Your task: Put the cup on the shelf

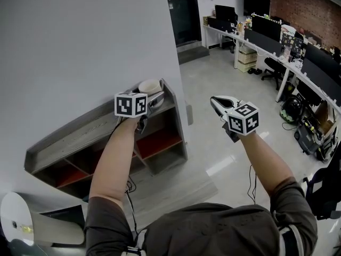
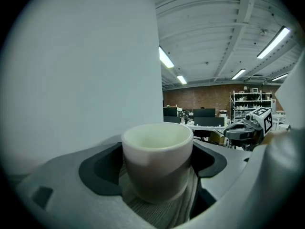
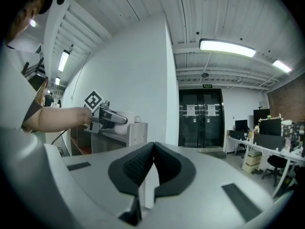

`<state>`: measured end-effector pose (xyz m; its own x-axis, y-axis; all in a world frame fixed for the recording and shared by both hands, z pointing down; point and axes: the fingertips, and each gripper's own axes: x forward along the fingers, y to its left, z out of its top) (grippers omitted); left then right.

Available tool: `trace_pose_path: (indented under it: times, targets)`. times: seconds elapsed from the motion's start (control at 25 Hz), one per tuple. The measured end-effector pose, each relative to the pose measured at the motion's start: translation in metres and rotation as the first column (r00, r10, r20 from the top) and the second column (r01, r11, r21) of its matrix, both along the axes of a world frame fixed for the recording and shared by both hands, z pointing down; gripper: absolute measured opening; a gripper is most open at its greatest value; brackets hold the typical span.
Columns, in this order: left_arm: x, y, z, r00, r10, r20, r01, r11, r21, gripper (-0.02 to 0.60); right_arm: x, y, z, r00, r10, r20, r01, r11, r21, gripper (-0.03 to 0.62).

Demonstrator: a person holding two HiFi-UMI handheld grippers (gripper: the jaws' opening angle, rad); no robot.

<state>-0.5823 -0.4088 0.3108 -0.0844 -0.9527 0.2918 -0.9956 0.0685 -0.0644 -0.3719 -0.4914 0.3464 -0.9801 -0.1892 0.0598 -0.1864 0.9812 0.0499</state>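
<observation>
A white cup (image 1: 149,85) stands on the top board of a grey shelf unit (image 1: 80,137) with red-floored compartments, against a white wall. My left gripper (image 1: 154,97) is shut on the cup, one jaw on each side. In the left gripper view the cup (image 2: 157,159) fills the gap between the dark pads (image 2: 102,168), its base on the wood-grain board. My right gripper (image 1: 216,101) hangs in the air to the right of the shelf, shut and holding nothing. In the right gripper view its pads (image 3: 136,163) meet, and the shelf (image 3: 138,136) stands beyond at the left.
A white wall (image 1: 80,47) rises right behind the shelf. Desks with monitors (image 1: 266,28) and office chairs (image 1: 274,68) line the right side. A dark doorway (image 1: 184,15) lies at the back. A white rounded object (image 1: 32,223) stands low at the left.
</observation>
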Motion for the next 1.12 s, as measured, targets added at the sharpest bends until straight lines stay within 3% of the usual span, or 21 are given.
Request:
trace_pose_path:
  times: [0.56,0.8,1.12]
  targets:
    - [0.007,0.03,-0.022,0.996,-0.087,0.018,0.083,0.983,0.166,0.417,0.021,0.004,-0.002,1.0,0.012,-0.006,-0.012,1.0,0.009,-0.008]
    - [0.037,0.055,-0.042,0.996,-0.091,0.014,0.085,0.97,0.229,0.417,0.044,0.007,-0.009,1.0,0.024,0.0,-0.024,1.0,0.013,-0.008]
    - [0.134,0.057,-0.052,0.991,0.133,-0.021,-0.122,0.954,0.274,0.416,0.086,0.012,-0.016,0.998,0.055,0.015,-0.056,0.998,0.019,-0.008]
